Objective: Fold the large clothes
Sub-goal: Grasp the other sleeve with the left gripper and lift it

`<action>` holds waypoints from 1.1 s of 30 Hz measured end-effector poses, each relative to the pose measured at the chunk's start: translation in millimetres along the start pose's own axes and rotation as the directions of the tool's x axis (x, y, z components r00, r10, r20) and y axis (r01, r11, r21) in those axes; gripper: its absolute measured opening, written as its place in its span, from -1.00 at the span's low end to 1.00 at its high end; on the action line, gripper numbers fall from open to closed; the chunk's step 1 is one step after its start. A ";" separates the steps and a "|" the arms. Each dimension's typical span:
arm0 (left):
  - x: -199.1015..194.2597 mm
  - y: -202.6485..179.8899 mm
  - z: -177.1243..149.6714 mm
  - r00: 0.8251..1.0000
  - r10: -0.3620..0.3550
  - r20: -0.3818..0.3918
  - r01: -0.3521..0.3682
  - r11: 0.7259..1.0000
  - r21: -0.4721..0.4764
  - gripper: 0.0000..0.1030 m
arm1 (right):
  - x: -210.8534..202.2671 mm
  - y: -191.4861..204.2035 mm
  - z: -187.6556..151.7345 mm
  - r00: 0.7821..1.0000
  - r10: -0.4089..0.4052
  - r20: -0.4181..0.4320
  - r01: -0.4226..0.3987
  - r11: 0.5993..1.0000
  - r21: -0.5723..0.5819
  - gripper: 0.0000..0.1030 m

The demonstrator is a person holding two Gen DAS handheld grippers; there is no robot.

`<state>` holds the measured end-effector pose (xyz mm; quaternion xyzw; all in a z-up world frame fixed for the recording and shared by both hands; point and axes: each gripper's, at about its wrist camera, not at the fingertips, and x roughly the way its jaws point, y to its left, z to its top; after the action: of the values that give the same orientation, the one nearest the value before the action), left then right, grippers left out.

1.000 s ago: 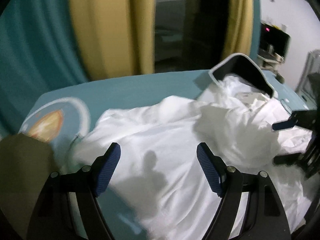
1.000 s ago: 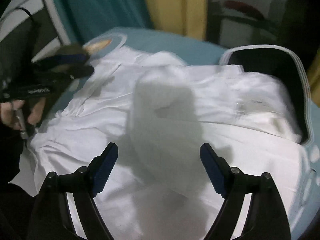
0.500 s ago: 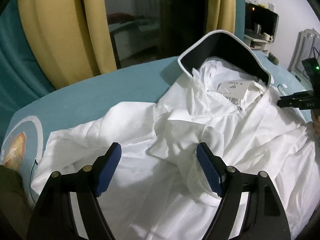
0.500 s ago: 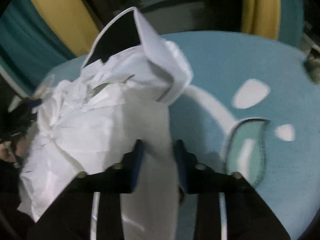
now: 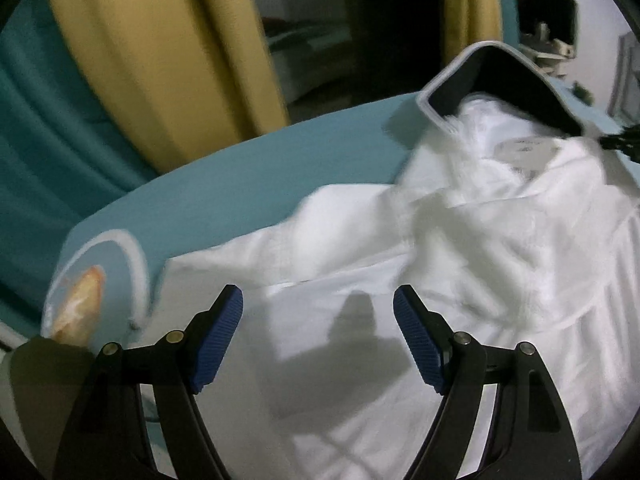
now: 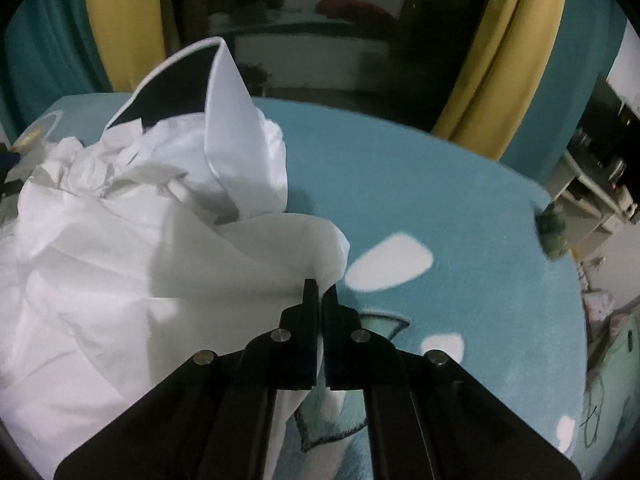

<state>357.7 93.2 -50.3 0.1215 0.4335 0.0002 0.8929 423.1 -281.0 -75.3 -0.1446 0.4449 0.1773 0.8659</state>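
A large white hooded garment (image 5: 460,248) lies crumpled on a teal blanket (image 5: 248,192). Its hood, dark inside with a pale rim (image 5: 500,76), stands up at the far end. My left gripper (image 5: 318,336) is open and empty, hovering just above the garment's near part. In the right wrist view the garment (image 6: 120,248) fills the left half, the hood (image 6: 232,128) upright. My right gripper (image 6: 321,292) is shut on a fold at the garment's right edge, over the blanket (image 6: 440,208).
Yellow curtains (image 5: 160,60) and teal curtains (image 5: 48,128) hang behind the bed. The blanket has white patches (image 6: 390,262) and a printed figure (image 5: 80,308). A small dark object (image 6: 554,232) sits at the blanket's far right edge. Shelves (image 6: 600,184) stand at the right.
My right gripper has closed fully on the garment's edge and pulled it rightward. My left gripper has swung left and dropped closer to the cloth, still open.
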 end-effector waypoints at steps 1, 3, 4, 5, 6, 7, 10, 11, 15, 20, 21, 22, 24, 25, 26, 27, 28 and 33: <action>1.1 9.5 -1.3 1.000 0.016 -0.001 -0.016 1.000 -0.011 0.58 | 3.2 0.0 -3.6 1.000 0.005 -0.010 -0.005 1.000 0.007 -0.96; 3.2 26.7 -2.6 0.999 0.033 0.000 -0.033 0.999 -0.032 0.58 | 1.9 -3.7 -11.9 1.000 0.016 -0.019 -0.015 0.999 0.033 -0.95; 3.8 33.6 -2.9 0.999 0.042 0.004 -0.041 0.998 -0.038 0.58 | 1.6 -4.3 -14.1 1.000 0.022 -0.019 -0.021 0.999 0.049 -0.94; 3.7 36.5 -2.4 0.999 0.040 0.010 -0.040 0.998 -0.038 0.58 | -3.1 -9.1 -18.2 1.000 0.023 -0.021 -0.021 0.998 0.063 -0.92; 3.6 37.4 -0.9 0.999 0.029 0.016 -0.028 0.999 -0.035 0.58 | -5.7 -10.4 -20.7 1.000 0.019 -0.023 -0.017 0.996 0.085 -0.89; 2.9 36.2 1.9 1.000 0.000 0.028 0.001 1.000 -0.027 0.58 | -9.6 -11.1 -23.0 1.000 0.015 -0.020 -0.013 0.995 0.103 -0.78; 2.2 19.3 9.0 0.995 -0.082 0.057 0.080 0.996 0.029 0.58 | -31.9 -10.3 -32.5 1.000 0.010 0.007 -0.011 0.990 0.142 -0.06; 4.2 11.1 11.4 0.994 -0.096 0.060 0.092 0.994 0.060 0.58 | -37.9 -8.7 -34.1 1.000 0.018 0.019 -0.021 0.988 0.154 0.07; 28.6 -22.5 21.6 0.998 -0.059 0.026 0.053 0.979 0.195 0.58 | -65.4 5.6 -42.8 0.997 0.040 0.069 -0.051 0.983 0.176 0.17; 49.2 -21.8 27.4 0.997 -0.075 -0.023 0.078 0.983 0.169 -0.54 | -87.3 27.0 -55.0 0.995 0.045 0.093 -0.057 0.990 0.131 0.17; 50.5 -18.1 28.9 0.996 -0.081 -0.028 0.084 0.985 0.148 -0.74 | -91.1 30.4 -57.3 0.994 0.044 0.095 -0.056 0.991 0.123 0.17; 51.0 -14.4 30.9 0.997 -0.077 -0.025 0.079 0.989 0.127 -0.88 | -94.1 33.2 -59.7 0.994 0.046 0.098 -0.057 0.991 0.118 0.17; 46.7 -4.7 34.0 0.997 -0.076 -0.009 0.077 0.993 0.085 -0.90 | -99.3 35.3 -63.1 0.993 0.056 0.106 -0.069 0.991 0.119 0.17; 41.3 1.6 36.4 0.997 -0.081 0.005 0.081 0.995 0.056 -0.92 | -100.9 35.5 -64.0 0.992 0.059 0.110 -0.073 0.990 0.120 0.17; 36.5 7.2 38.4 0.997 -0.080 0.017 0.080 0.996 0.037 -0.92 | -102.1 35.9 -64.9 0.992 0.062 0.114 -0.076 0.990 0.122 0.17; 31.4 11.1 39.7 0.997 -0.077 0.029 0.077 0.997 0.023 -0.92 | -103.6 36.1 -65.4 0.990 0.066 0.122 -0.081 0.989 0.127 0.17; 23.6 16.9 42.3 0.996 -0.073 0.045 0.073 0.997 0.011 -0.92 | -104.7 36.2 -65.6 0.989 0.071 0.128 -0.087 0.988 0.129 0.17; -11.8 35.2 50.1 0.993 -0.051 0.106 0.056 0.997 -0.048 -0.94 | -114.0 42.2 -65.9 0.981 0.100 0.166 -0.120 0.986 0.117 0.17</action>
<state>392.9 115.3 -3.7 0.0870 0.3891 -0.0193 0.9169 295.6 -290.5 -22.6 -0.0499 0.3917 0.2074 0.8950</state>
